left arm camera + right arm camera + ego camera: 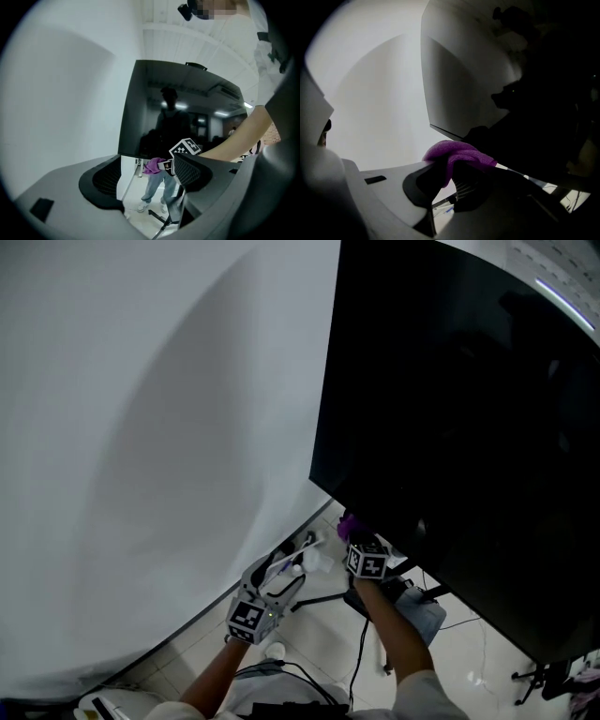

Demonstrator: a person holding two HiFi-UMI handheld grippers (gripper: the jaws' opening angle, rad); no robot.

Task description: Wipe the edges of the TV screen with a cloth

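White wall is seen, shadowed. Tiled floor is met at the wall's foot. Black cables are strewn right of the wall. Legs in jeans are seen right of the wall.

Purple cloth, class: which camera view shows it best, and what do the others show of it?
The right gripper view: the purple cloth sits large, clamped in the right gripper just below the TV. The left gripper view shows the cloth small at that gripper's tip; the head view, only a purple speck.
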